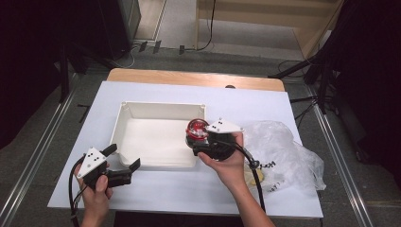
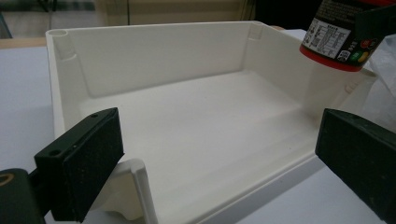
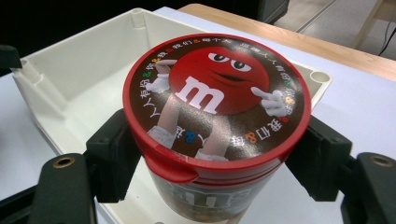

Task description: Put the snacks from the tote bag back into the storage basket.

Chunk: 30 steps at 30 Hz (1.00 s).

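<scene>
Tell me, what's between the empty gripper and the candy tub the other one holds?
The white tray, seen in the high view: left gripper sits at its near edge, and the candy tub hangs over its far side.

Tub over the tray's right edge

Held between right gripper (image 1: 202,140) jaws, candy tub (image 1: 197,130) above tray (image 1: 156,109) rim; plastic bag (image 1: 279,151) right of it on table (image 1: 189,189); left gripper (image 1: 124,161) at tray's near-left corner.

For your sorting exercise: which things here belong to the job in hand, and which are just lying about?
In the job:
- round red-lidded candy tub, clamped in the right gripper
- open white plastic tray, under the tub
- left gripper, jaws open at the tray's edge

Lying about:
- crumpled clear plastic bag
- white table sheet
</scene>
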Motion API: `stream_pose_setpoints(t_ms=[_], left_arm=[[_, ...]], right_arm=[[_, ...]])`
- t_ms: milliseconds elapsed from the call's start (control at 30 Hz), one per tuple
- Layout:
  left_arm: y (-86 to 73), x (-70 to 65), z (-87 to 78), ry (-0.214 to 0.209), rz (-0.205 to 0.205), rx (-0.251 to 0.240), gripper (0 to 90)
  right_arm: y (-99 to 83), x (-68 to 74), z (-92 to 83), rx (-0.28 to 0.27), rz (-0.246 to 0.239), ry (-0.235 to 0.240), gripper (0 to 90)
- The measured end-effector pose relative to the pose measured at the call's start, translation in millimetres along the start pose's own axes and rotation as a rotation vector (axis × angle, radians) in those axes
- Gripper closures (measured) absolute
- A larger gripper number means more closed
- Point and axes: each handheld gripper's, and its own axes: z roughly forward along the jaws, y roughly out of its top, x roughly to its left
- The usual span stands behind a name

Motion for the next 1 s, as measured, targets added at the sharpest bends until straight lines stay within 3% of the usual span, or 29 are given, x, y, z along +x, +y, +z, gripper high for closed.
stream_pose_setpoints(t_ms=[300, 600, 1000], left_arm=[[0.3, 0.6, -0.8, -0.001, 0.0, -0.003, 1.0], [-0.3, 0.6, 0.1, -0.002, 0.004, 0.002, 1.0], [-1.0, 1.6, 0.8, -0.003, 0.004, 0.006, 1.0]], right_arm=[[0.9, -1.0, 4.9, -0.006, -0.004, 0.011, 25.9], [-3.6, -1.1, 17.2, 0.041, -0.002, 0.007, 25.9], [-12.5, 4.9, 25.3, 0.101, -0.07, -0.008, 25.8]])
